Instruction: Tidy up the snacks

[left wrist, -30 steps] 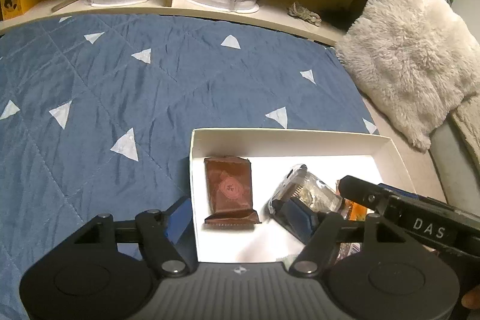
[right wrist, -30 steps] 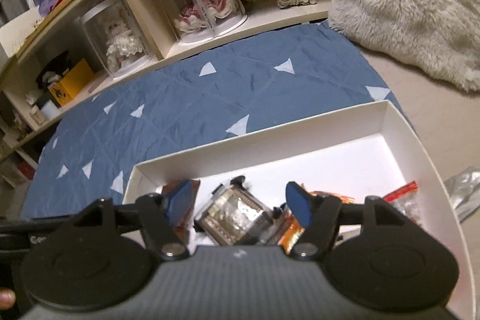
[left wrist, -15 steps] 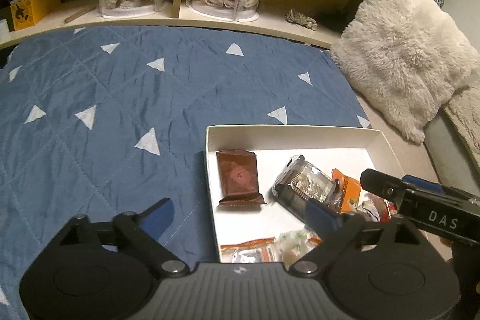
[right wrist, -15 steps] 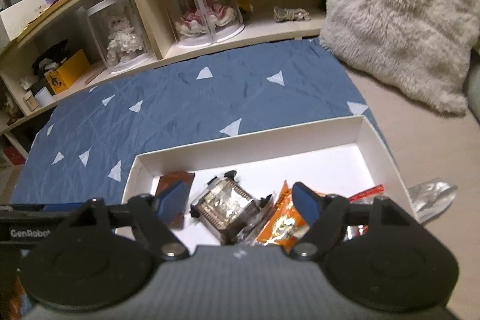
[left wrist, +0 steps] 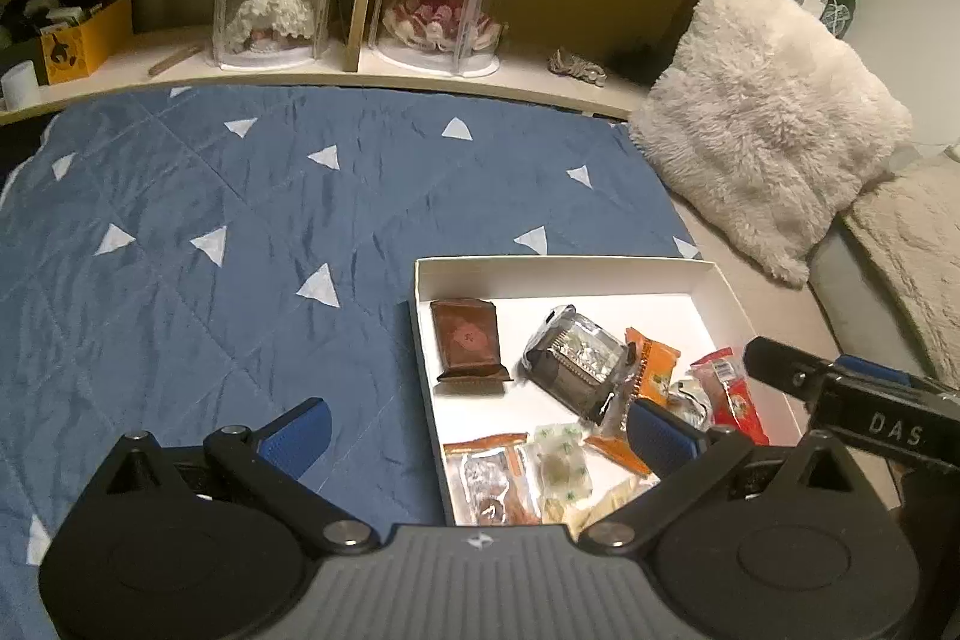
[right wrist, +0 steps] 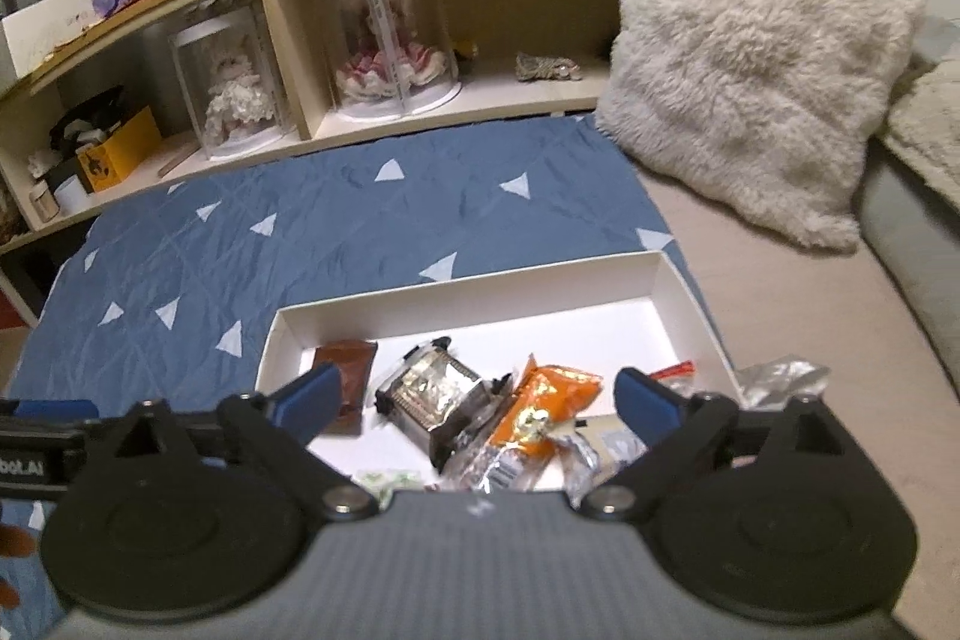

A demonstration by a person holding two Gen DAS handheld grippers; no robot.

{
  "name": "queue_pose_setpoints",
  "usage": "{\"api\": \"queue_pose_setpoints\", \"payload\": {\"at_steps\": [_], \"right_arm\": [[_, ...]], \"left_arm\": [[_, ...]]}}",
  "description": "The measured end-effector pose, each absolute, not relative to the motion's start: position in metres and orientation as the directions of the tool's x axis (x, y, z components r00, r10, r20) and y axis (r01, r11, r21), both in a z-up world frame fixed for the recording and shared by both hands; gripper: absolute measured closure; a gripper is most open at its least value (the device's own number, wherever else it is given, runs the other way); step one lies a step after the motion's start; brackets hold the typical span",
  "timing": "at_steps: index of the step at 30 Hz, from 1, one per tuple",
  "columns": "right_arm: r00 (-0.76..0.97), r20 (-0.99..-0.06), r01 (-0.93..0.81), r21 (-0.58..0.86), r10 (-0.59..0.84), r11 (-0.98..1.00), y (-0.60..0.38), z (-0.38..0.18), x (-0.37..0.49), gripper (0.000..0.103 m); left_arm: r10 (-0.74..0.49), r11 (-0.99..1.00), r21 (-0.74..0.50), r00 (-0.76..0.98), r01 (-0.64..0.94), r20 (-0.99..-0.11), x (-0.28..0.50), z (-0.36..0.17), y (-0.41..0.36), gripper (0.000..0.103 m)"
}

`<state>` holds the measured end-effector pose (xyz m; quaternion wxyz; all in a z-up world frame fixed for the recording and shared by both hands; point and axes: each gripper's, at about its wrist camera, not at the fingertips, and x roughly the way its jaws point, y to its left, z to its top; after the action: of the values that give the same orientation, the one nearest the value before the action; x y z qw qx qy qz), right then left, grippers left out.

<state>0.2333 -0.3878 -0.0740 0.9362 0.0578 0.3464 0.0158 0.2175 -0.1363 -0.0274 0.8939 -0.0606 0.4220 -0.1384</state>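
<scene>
Both my left gripper (left wrist: 474,424) and right gripper (right wrist: 480,397) hang with fingers spread wide and nothing between them above the shallow white cardboard box (left wrist: 558,267). Most snacks lie inside, including the brown wrapped biscuit (left wrist: 467,343), clear-wrapped dark cake (left wrist: 570,361) and orange packet (right wrist: 540,409). I judge one crinkled silver wrapper (right wrist: 780,379), outside on the beige sheet, remains to be boxed.

A blue quilt (left wrist: 240,232) with white triangles covers the bed, filling the left and centre of the frame. A white box (left wrist: 564,274) rests on its lower-right part. A fluffy cream pillow (left wrist: 768,130) lies at upper right, beside the quilt's edge.
</scene>
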Motion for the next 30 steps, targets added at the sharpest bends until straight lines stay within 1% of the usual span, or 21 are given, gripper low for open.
{"api": "queue_pose_setpoints", "payload": {"at_steps": [6, 9, 17, 24, 30], "right_arm": [[0.771, -0.634, 0.034, 0.137, 0.061, 0.990, -0.392, -0.057, 0.203, 0.001], [0.781, -0.623, 0.040, 0.121, 0.044, 0.992, -0.392, -0.050, 0.184, 0.001], [0.800, -0.600, 0.045, 0.113, 0.032, 0.993, -0.392, -0.036, 0.142, 0.001], [0.818, -0.573, 0.022, 0.107, 0.044, 0.994, -0.385, -0.028, 0.097, 0.001], [0.836, -0.548, 0.020, 0.096, 0.036, 0.995, -0.383, -0.026, 0.059, 0.001]], "left_arm": [[-0.287, 0.957, -0.184, 0.643, 0.224, -0.710, 0.192, -0.011, -0.130, 0.000], [-0.281, 0.958, -0.159, 0.670, 0.239, -0.687, 0.177, -0.001, -0.127, 0.000], [-0.248, 0.962, -0.058, 0.761, 0.267, -0.600, 0.127, 0.024, -0.124, 0.000], [-0.309, 0.946, -0.117, 0.732, 0.302, -0.607, 0.103, 0.027, -0.114, 0.000], [-0.295, 0.948, -0.081, 0.747, 0.309, -0.595, 0.078, 0.022, -0.109, 0.000]]}}
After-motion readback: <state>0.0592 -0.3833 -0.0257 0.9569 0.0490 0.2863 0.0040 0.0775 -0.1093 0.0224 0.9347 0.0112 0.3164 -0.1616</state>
